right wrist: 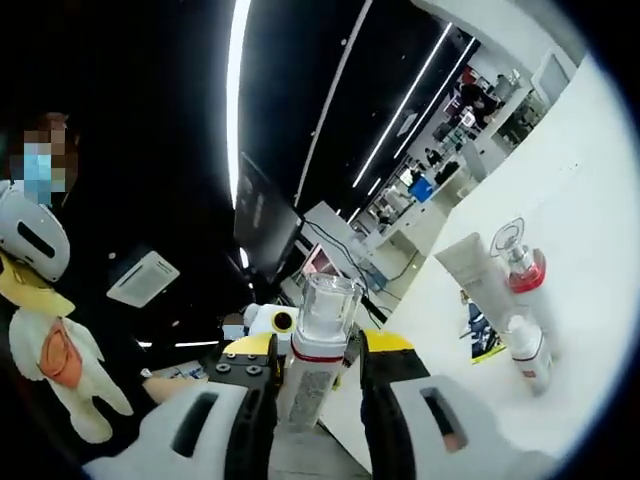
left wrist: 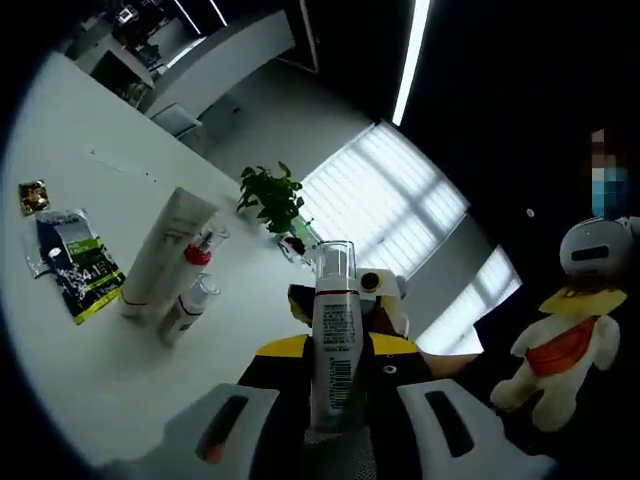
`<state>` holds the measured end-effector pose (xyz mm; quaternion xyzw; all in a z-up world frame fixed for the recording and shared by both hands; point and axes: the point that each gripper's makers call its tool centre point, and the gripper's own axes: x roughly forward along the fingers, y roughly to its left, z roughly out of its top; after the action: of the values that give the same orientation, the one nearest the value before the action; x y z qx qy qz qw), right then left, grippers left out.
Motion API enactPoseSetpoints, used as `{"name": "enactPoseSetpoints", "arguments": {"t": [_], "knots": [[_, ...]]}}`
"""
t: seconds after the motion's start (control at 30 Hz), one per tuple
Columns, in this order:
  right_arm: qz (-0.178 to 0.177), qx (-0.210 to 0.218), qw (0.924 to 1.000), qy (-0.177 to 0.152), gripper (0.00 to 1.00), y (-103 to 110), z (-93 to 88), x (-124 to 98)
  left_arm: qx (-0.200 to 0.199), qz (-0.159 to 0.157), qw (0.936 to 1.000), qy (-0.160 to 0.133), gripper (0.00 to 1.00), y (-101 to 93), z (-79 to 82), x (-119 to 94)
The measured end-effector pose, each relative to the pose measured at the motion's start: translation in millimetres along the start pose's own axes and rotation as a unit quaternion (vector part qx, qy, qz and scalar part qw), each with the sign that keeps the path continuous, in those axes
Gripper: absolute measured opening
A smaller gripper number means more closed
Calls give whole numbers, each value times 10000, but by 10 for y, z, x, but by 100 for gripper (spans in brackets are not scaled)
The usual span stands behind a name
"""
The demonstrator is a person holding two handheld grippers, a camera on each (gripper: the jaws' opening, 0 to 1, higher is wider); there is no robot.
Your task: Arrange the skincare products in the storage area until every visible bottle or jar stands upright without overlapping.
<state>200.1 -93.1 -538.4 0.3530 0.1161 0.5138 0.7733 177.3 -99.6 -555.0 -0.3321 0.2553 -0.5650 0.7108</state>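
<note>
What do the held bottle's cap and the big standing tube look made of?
The bottle cap: clear glossy plastic, likely; the background shows through it. The tube: matte off-white plastic, probably soft; no glare, flat crimped end up.

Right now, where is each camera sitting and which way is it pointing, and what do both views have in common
Left gripper view: rides the left gripper, looks along its jaws at a clear-capped bottle between them, across the white table toward a plant.
Right gripper view: rides the right gripper, looks along its jaws toward ceiling lights, bottle between them.
Shared: the bottle, the white tube, the red-collared bottle, the plush toy.
</note>
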Motion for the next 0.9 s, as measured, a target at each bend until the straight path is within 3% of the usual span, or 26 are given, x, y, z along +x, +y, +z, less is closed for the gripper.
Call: {"name": "enactPoseSetpoints", "arguments": {"t": [0.27,0.3,0.4,0.47,0.53,0.57,0.67,0.7,0.73,0.8,0.83,0.87,0.9], "knots": [[80,111,9998,-152,21,100,74,24,13,-125,9999,-101,25,-108,53,7],[-18,160,9997,-165,20,99,94,26,76,-89,9999,-112,25,-115,69,7],[-316,24,9995,-70,20,54,104,21,752,382,9963,-150,25,-24,167,-23],[-845,-237,9961,29,20,-66,117,16,1424,936,9853,97,26,51,191,-41],[-1086,-436,9931,17,19,-103,151,12,1825,1200,9755,278,24,65,185,-41],[-1220,-502,9913,-23,19,-115,183,5,2068,1443,9672,303,24,78,208,-37],[-1506,-619,9866,-66,19,-155,245,-20,2437,1900,9507,261,26,97,277,-44],[-1593,-606,9853,-112,19,-152,263,-22,2682,2045,9411,257,26,86,297,-34],[-1579,-531,9858,-186,19,-129,285,-11,2890,2202,9306,437,26,113,263,-42],[-1556,-513,9859,-334,19,-94,346,9,3403,2577,9016,696,24,137,218,-7],[-1683,-705,9828,-268,19,-103,340,14,3510,2655,8952,700,24,134,222,-5],[-1718,-751,9820,-238,19,-90,334,29,3724,2842,8807,700,23,128,235,7],[-1727,-815,9813,-229,19,-88,337,54,3782,2980,8735,714,23,135,241,6]]}}
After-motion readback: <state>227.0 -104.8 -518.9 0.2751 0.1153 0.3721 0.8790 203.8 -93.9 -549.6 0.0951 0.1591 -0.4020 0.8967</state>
